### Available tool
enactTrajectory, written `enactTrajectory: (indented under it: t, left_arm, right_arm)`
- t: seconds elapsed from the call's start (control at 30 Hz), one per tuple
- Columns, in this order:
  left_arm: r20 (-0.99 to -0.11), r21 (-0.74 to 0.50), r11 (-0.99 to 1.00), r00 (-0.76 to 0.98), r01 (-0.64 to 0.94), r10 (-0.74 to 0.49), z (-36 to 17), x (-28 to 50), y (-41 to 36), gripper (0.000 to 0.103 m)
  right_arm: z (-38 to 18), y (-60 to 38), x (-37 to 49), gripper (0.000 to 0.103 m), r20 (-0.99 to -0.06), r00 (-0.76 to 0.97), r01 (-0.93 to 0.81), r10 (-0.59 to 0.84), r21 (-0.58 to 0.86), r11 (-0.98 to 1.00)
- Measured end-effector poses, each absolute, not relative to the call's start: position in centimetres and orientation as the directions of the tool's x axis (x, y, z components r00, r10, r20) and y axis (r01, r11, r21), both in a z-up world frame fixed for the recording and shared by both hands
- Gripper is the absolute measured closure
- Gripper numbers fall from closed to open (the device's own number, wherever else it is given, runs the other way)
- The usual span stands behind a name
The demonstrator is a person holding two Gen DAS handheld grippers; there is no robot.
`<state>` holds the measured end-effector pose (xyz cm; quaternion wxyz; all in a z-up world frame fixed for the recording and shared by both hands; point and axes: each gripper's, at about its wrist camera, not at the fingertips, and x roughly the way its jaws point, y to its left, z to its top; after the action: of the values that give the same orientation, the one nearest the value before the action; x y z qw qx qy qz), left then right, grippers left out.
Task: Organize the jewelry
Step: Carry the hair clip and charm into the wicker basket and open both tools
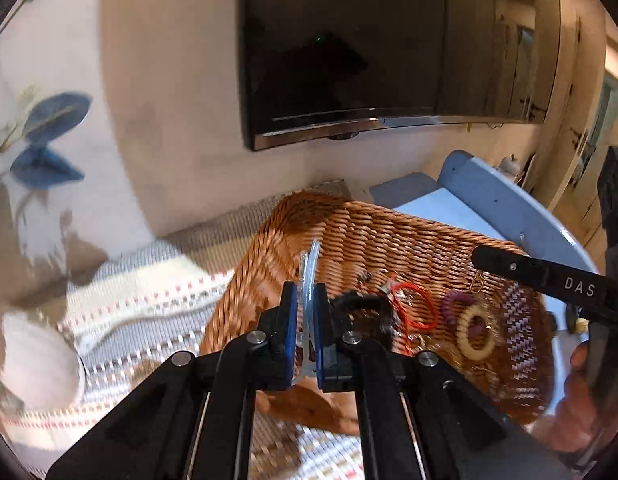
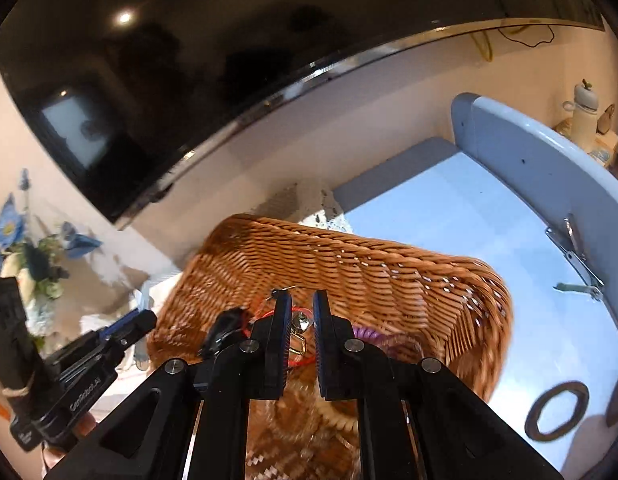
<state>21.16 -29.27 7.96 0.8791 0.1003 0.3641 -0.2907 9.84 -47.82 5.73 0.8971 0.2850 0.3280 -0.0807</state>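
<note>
Jewelry (image 1: 413,316) lies in a wicker basket (image 1: 349,240), on the floor of its right half, just beyond both tongs. Left tongs (image 1: 305,320) are clamped on a clear curved strip (image 1: 309,276) that stands upright. Right tongs (image 2: 297,320) are nearly together, and I cannot tell if they hold something. Basket's long axis runs left to right. Its near wall may stand in the way. A blue box (image 2: 469,208) sits behind, a vase (image 1: 41,364) far left.

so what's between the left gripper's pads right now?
A clear curved plastic strip, pinched between the left gripper pads, in the left wrist view. The wicker basket of jewelry sits behind it.
</note>
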Motion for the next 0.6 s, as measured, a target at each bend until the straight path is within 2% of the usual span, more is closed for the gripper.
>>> enactTrajectory:
  t: [0.1, 0.17, 0.23, 0.27, 0.3, 0.47, 0.6]
  left_arm:
    - [-0.679, 0.025, 0.819, 0.611, 0.573, -0.407, 7.9, 21.9, -30.1, 0.098]
    - [-0.676, 0.011, 0.807, 0.599, 0.591, -0.43, 7.9, 22.3, -30.4, 0.096]
    - [-0.681, -0.026, 0.793, 0.571, 0.608, -0.459, 8.1, 22.6, -30.2, 0.079]
    - [-0.675, -0.037, 0.788, 0.567, 0.614, -0.473, 8.4, 22.5, -30.0, 0.066]
    - [-0.661, -0.035, 0.787, 0.577, 0.615, -0.48, 8.7, 22.2, -29.6, 0.059]
    - [-0.639, 0.025, 0.797, 0.623, 0.603, -0.451, 10.0, 19.9, -28.3, 0.058]
    - [-0.632, -0.015, 0.81, 0.622, 0.586, -0.463, 10.9, 17.5, -26.0, 0.058]
  right_arm:
    - [5.4, -47.2, 11.1, 0.092, -0.651, 0.759, 0.343, 0.013, 0.417, 0.842]
    - [5.4, -46.6, 11.6, 0.091, -0.661, 0.749, 0.357, -0.033, 0.361, 0.861]
    - [5.5, -46.3, 11.8, 0.088, -0.667, 0.742, 0.362, -0.063, 0.32, 0.876]
    - [5.6, -46.2, 11.7, 0.085, -0.663, 0.746, 0.355, -0.062, 0.318, 0.879]
    - [5.7, -46.0, 11.4, 0.081, -0.657, 0.751, 0.352, -0.063, 0.317, 0.881]
    - [6.6, -45.5, 9.7, 0.08, -0.633, 0.772, 0.329, -0.056, 0.324, 0.887]
    - [7.6, -44.2, 7.2, 0.077, -0.618, 0.785, 0.301, -0.041, 0.324, 0.897]
